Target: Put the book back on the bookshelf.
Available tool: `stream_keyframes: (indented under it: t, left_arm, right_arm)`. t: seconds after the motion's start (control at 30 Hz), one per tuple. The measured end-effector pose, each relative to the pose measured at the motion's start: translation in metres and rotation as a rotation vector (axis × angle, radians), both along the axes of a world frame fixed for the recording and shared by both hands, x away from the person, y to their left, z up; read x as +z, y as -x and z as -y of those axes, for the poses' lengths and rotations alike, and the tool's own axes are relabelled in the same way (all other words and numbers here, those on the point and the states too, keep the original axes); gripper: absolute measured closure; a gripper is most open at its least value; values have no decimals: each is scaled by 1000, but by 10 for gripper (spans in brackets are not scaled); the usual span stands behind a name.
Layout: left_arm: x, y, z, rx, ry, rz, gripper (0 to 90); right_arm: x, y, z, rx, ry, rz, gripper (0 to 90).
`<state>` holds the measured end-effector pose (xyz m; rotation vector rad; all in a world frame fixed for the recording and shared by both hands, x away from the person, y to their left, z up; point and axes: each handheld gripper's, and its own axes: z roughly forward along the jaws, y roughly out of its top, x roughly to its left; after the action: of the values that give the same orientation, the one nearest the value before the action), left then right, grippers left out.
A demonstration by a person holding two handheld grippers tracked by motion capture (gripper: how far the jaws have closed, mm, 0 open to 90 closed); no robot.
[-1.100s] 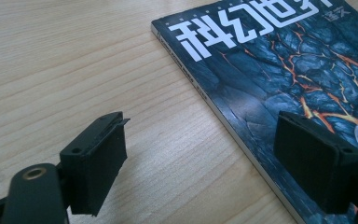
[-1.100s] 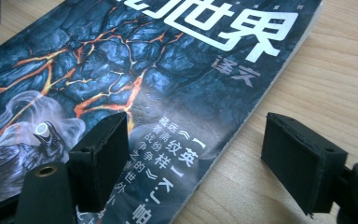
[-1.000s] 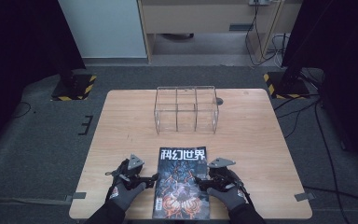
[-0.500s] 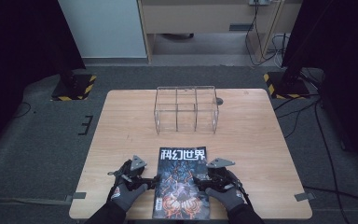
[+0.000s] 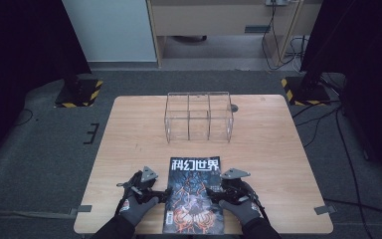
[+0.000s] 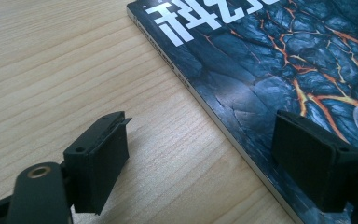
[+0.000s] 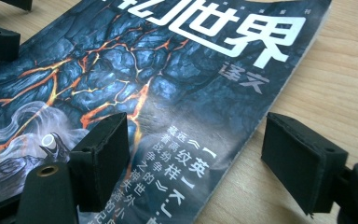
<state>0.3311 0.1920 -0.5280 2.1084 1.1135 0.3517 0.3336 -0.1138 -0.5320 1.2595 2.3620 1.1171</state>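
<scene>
A magazine lies flat at the near edge of the table. The left gripper stands wide, one finger on bare wood, the other over the cover, the spine between them. The right gripper is also wide, straddling the page edge. Neither grips. Closing now would likely scrape the cover or catch only the top pages, since the magazine lies flush with the wood.

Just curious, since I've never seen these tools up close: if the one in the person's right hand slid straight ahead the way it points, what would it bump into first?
Probably the magazine. The right tool has its open jaws astride the magazine's edge, one over the cover, one over the table. How high it rides is unclear.
</scene>
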Motion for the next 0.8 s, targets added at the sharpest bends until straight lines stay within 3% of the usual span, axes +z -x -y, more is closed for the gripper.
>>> stream_keyframes:
  t: [0.1, 0.33, 0.53, 0.67, 0.8]
  left_arm:
    - [-1, 0, 1, 2, 10, -3, 178]
    - [-2, 0, 3, -15, 17, 2, 178]
    - [-3, 0, 6, -36, 29, 8, 184]
    - [-3, 0, 7, -50, 33, 12, 191]
    - [-4, 0, 8, -53, 36, 16, 192]
  right_arm:
    - [-1, 1, -3, -2, -16, -5, 208]
    - [0, -4, 7, -49, -145, -66, 240]
    - [2, -4, 11, -57, -199, -80, 250]
    - [4, -4, 12, -50, -214, -67, 257]
    - [1, -5, 10, -49, -179, -63, 263]
